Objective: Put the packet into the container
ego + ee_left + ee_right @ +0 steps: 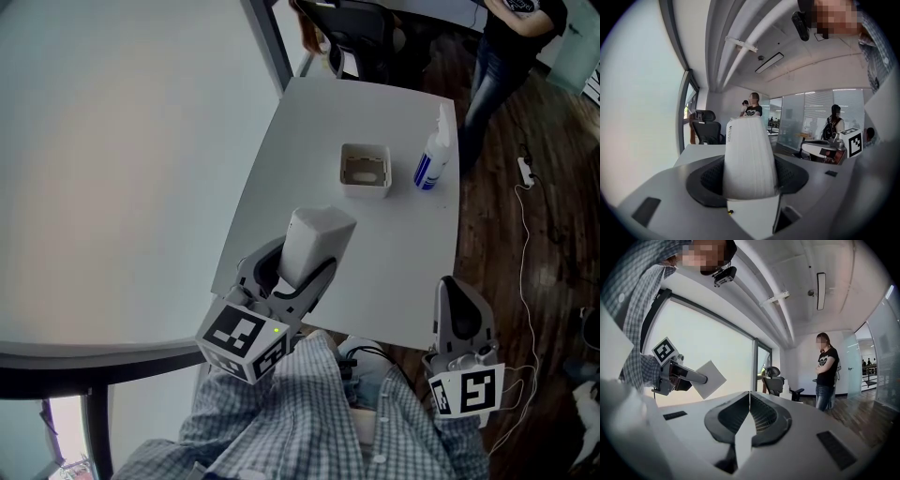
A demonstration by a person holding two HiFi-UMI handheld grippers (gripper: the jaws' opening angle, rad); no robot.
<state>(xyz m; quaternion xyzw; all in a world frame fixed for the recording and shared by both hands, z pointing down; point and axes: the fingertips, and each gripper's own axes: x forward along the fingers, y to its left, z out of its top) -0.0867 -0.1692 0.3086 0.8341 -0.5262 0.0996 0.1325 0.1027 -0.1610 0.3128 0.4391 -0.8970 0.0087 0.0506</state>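
A white packet stands upright between the jaws of my left gripper, which is shut on it above the table's near edge. In the left gripper view the packet fills the gap between the jaws and rises past them. The container, a small white square tub with nothing visible in it, sits further out on the white table, apart from the packet. My right gripper hangs off the table's near right corner, jaws shut with nothing in them. From the right gripper view the packet shows at the left.
A white spray bottle with a blue label stands right of the container. An office chair is at the table's far end. A person stands at the upper right on the wooden floor, where a cable and power strip lie.
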